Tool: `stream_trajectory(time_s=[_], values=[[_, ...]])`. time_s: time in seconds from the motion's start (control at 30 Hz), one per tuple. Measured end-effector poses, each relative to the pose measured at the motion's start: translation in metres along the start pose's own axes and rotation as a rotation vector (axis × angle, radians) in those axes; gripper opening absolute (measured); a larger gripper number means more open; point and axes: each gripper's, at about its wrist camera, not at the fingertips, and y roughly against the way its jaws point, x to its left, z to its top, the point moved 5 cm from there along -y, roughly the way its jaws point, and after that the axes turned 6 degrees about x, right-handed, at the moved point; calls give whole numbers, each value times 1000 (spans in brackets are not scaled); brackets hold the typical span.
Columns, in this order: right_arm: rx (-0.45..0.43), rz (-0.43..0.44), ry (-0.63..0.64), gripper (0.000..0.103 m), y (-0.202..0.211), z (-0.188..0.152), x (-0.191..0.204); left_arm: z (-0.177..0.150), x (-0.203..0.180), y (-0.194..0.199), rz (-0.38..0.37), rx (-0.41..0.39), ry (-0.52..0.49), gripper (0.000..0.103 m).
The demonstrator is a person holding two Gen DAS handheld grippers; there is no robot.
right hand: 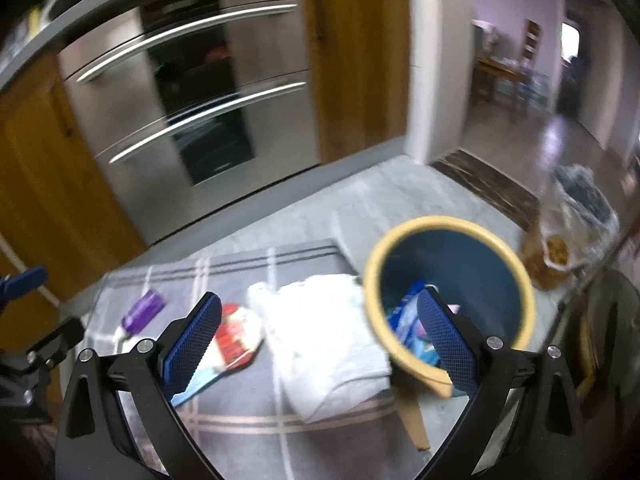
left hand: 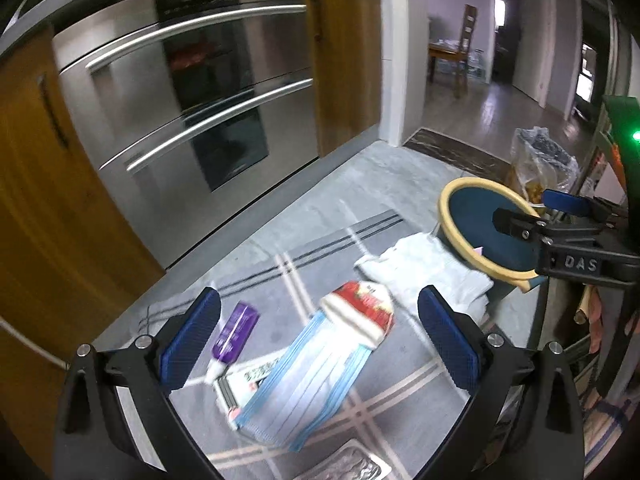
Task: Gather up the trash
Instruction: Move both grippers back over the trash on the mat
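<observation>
Both claws are seen spread, nothing pinched: left claw (left hand: pixel 318 340) over the face mask (left hand: pixel 308 380) on the floor mat (left hand: pixel 280 276), right claw (right hand: pixel 320 342) by the bin (right hand: pixel 452 280). Mask is judged light, soft & floppy, prob. best taken at a bunched edge; red wrapper (left hand: pixel 360 308) overlaps it, thin & likely slippery.

The open right tool (right hand: pixel 320 340) hovers over a blurred, seemingly white cloth (right hand: pixel 328 340).

Blue bin (right hand: pixel 472 264) with yellow rim, purple tube (left hand: pixel 235 330), grey plaid rug (left hand: pixel 304 264)
</observation>
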Motion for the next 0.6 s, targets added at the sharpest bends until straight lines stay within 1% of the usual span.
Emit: stream_trajectory(time_s=[0.1, 0.2, 0.3, 0.47, 0.6], values=[[-1, 18, 60, 97, -1, 0, 16, -10, 12, -1, 15, 13, 38, 97], [8, 22, 85, 97, -2, -2, 23, -17, 21, -1, 33, 16, 56, 97], [17, 23, 87, 97, -2, -7, 27, -23, 30, -3, 46, 23, 76, 97], [49, 20, 69, 97, -8, -11, 24, -35, 42, -15, 69, 55, 115, 97], [78, 15, 99, 97, -15, -15, 31, -43, 46, -24, 83, 77, 124, 97]])
